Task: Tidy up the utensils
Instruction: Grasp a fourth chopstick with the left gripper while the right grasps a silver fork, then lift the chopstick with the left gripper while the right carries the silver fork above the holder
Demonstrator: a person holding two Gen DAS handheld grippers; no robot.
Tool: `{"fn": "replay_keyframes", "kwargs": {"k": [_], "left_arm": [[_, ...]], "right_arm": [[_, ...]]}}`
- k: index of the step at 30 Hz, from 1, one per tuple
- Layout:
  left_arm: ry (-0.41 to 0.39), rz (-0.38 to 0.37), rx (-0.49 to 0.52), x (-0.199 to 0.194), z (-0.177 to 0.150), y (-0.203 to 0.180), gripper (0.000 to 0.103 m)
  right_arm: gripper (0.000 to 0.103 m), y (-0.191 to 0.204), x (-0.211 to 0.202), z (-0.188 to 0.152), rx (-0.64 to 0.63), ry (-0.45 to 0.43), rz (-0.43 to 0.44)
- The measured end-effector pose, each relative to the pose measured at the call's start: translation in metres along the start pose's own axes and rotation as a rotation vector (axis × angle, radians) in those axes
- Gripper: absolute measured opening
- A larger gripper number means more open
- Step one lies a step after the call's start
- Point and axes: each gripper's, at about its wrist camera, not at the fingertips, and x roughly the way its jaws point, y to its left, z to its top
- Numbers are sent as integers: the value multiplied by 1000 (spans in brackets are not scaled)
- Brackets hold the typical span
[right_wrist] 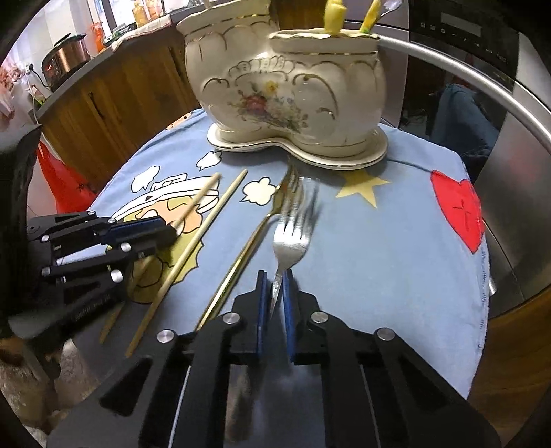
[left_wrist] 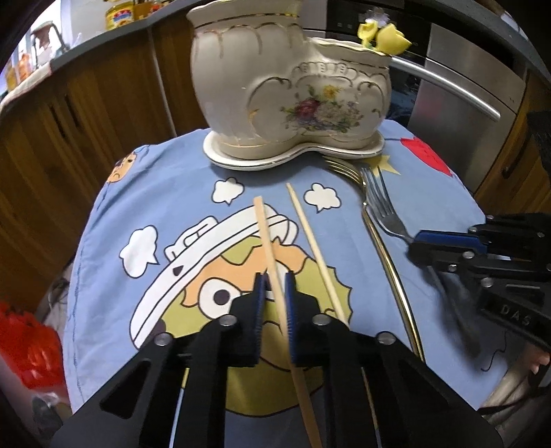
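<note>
The left tongs [left_wrist: 274,286], black with blue pads, pinch a pale wooden chopstick [left_wrist: 267,237] partway along its length; its squared far tip points toward the back edge of the surface. A second pale wooden chopstick [left_wrist: 311,241] lies flat just to its right, nearly parallel and apart from it, on the blue cartoon-printed cloth [left_wrist: 447,213] that covers the round surface.

The right tongs [right_wrist: 274,286] pinch the neck of a silver four-tined metal fork [right_wrist: 291,237], whose head is lifted and blurred, tines pointing toward the back edge. Just left of it a slim gold-coloured fork [right_wrist: 241,255] lies on the cloth, its tines close to the saucer.

At the back edge of the surface stands a cream ceramic boot-shaped holder [left_wrist: 261,86] with gold trim and a painted flower bouquet, resting on a matching cream saucer [left_wrist: 296,156]. It has a tall opening and a lower one; yellow handles [right_wrist: 335,13] stick up from the lower opening.
</note>
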Motion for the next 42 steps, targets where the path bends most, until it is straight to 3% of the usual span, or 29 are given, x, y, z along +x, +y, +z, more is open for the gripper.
{"fn": "replay_keyframes", "kwargs": {"k": [6,12,20,24,29,34,42], "left_arm": [[18,-41,-9,-3,-3,6,6],[39,-10,19,-3,-4,1,7],[15,-2,17,-5,-5,1,6],[-57,-25,2,-22,-3,9,6],[-165,-55,-25,-48,4,19,6],[-268,-77,-21,-77,17,24,6],[-484,-108,-56,-119,69,43,6]], "right_arm": [[5,-8,-5,-2,-8,18,-4],[6,-5,1,0,-28,45,-27],[5,-7,-10,0,-42,-12,-20],[5,-12,-32,1,-44,-99,3],[5,-14,-68,5,-64,-269,40],[5,-7,-89,16,-98,-409,30],[5,-9,-112,75,-77,-582,113]]}}
